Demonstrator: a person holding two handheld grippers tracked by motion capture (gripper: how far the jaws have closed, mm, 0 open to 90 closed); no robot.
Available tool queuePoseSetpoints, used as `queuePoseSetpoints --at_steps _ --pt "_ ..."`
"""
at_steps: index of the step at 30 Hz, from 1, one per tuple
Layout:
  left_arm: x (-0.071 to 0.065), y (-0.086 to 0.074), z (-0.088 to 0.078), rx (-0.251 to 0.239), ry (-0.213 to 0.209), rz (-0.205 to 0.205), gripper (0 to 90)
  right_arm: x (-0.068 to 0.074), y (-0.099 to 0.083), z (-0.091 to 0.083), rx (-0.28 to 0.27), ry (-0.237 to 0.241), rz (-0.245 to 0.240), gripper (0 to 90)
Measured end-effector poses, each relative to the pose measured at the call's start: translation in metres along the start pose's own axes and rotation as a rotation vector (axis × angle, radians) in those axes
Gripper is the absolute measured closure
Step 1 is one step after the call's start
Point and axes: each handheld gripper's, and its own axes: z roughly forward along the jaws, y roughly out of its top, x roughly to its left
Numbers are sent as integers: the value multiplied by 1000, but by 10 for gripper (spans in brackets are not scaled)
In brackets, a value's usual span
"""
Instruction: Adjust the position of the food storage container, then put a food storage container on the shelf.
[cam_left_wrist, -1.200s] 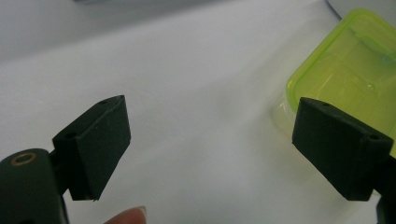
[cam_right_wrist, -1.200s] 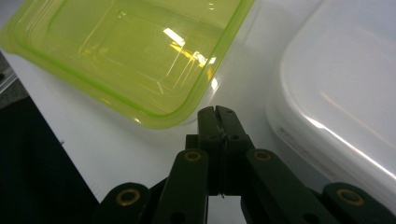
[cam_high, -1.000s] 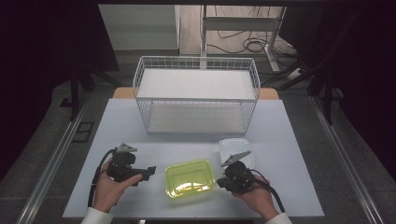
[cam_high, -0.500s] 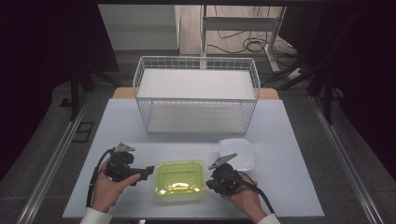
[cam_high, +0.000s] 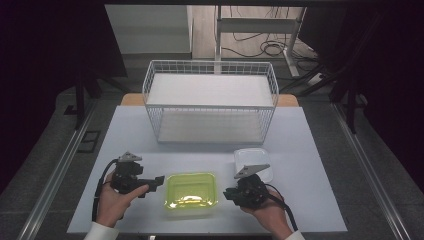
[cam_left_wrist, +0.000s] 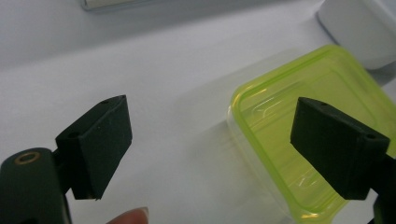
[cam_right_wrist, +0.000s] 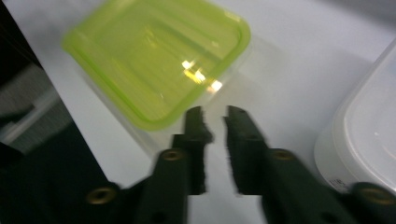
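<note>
Green container (cam_high: 192, 190) sits on table (cam_high: 310, 150) near its front edge. Left claw (cam_high: 159, 180) wide apart at container's left rim, lined up to grab. Right claw (cam_high: 227, 192) just cracked apart beside its right edge, gripping nothing.

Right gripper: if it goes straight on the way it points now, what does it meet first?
Most likely the green container: the right gripper points at its near rim, jaws just opening, nothing between them. A strip of bare table lies between; depth is unclear.
</note>
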Motion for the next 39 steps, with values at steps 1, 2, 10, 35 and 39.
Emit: queuePoseSetpoints --at_steps 1,2,10,35,39 --pt "0 1 -1 -5 -10 -2 126 0 0 0 0 0 0 719" --pt "-2 0 -3 -12 -31 1 131 -2 -1 -5 -41 28 39 577" --pt "-5 -3 -11 -20 -70 -5 139 -6 0 -12 -129 43 147 302" --pt "16 -12 -6 -12 -235 -183 249 -9 -4 10 -147 74 298 319" --pt "18 -17 0 11 -289 -217 289 -10 -6 19 -133 110 333 353"
